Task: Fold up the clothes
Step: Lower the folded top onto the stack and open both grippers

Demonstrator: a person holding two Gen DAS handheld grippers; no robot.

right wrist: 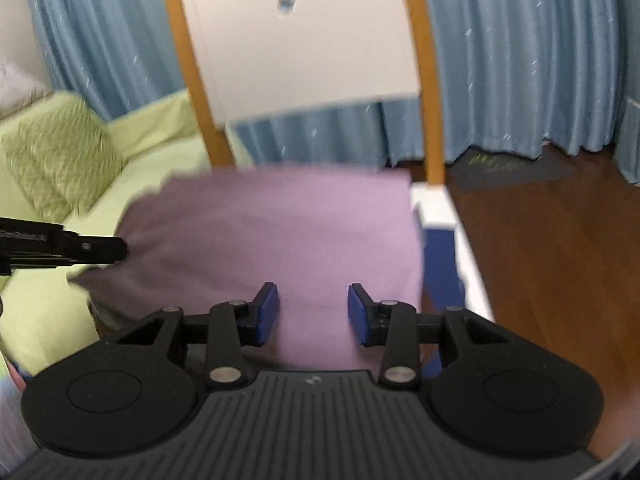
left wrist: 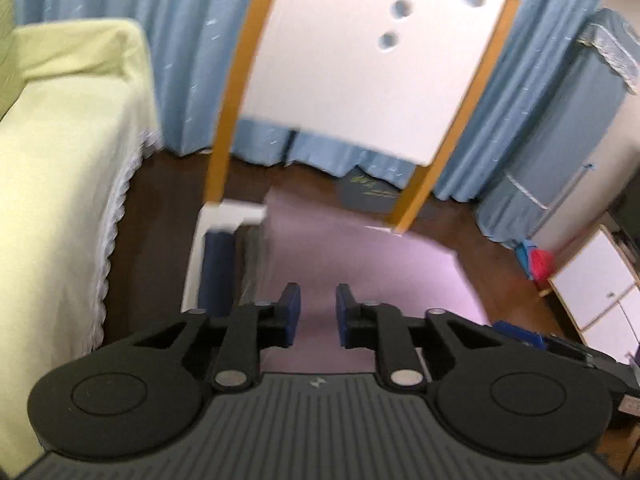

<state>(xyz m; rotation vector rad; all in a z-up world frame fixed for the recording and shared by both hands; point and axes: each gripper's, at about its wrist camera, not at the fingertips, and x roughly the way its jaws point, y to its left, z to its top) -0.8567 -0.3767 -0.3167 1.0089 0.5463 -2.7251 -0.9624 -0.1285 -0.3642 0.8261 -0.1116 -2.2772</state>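
Note:
A lilac cloth [right wrist: 280, 236] lies spread over a small bed-like surface; it also shows in the left wrist view [left wrist: 360, 264]. My right gripper [right wrist: 313, 312] is open and empty above the cloth's near part. My left gripper [left wrist: 318, 314] is open and empty, with the cloth under its blue pads. In the right wrist view the left gripper [right wrist: 116, 249] reaches in from the left edge and touches the cloth's left edge; its fingertips are hidden there.
A white headboard [left wrist: 360, 60] with orange posts stands behind the cloth. A white frame with a dark blue bar [left wrist: 216, 268] flanks it. A pale yellow sofa [left wrist: 60, 160] sits left, blue curtains [right wrist: 520, 60] behind, a white cabinet [left wrist: 600, 284] right.

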